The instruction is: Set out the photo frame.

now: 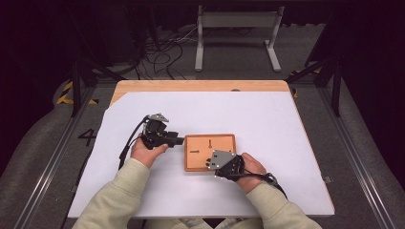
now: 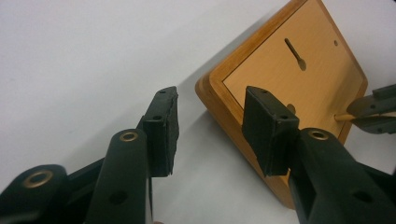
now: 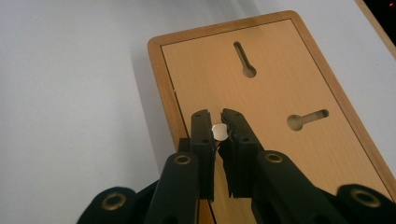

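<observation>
Wooden board (image 1: 210, 151), a flat rectangular panel with a raised rim, lies on the white sheet (image 1: 267, 119) that covers the table, just ahead of the person and between the two hands. Its face has two keyhole-shaped slots (image 3: 244, 59), one running lengthwise and one crosswise, plain in the right gripper view. The right gripper (image 3: 218, 131) sits over the near edge of the board, its jaws drawn close together on a small peg (image 3: 218, 131) whose pale round end shows between the pads; the pads press on it from both sides. In the left gripper view the same peg (image 2: 344, 117) appears as a thin light stick at the right edge, pinched by the far gripper's tips just above the board's face. The left gripper (image 2: 210, 126) rests at the left end of the board, its jaws standing apart with a clear gap. One pad is over the white sheet, the other over the board's corner, and nothing is held between them. In the high view the left hand (image 1: 145, 151) lies on the sheet beside the board and the right hand (image 1: 250, 167) at the board's near right corner.
</observation>
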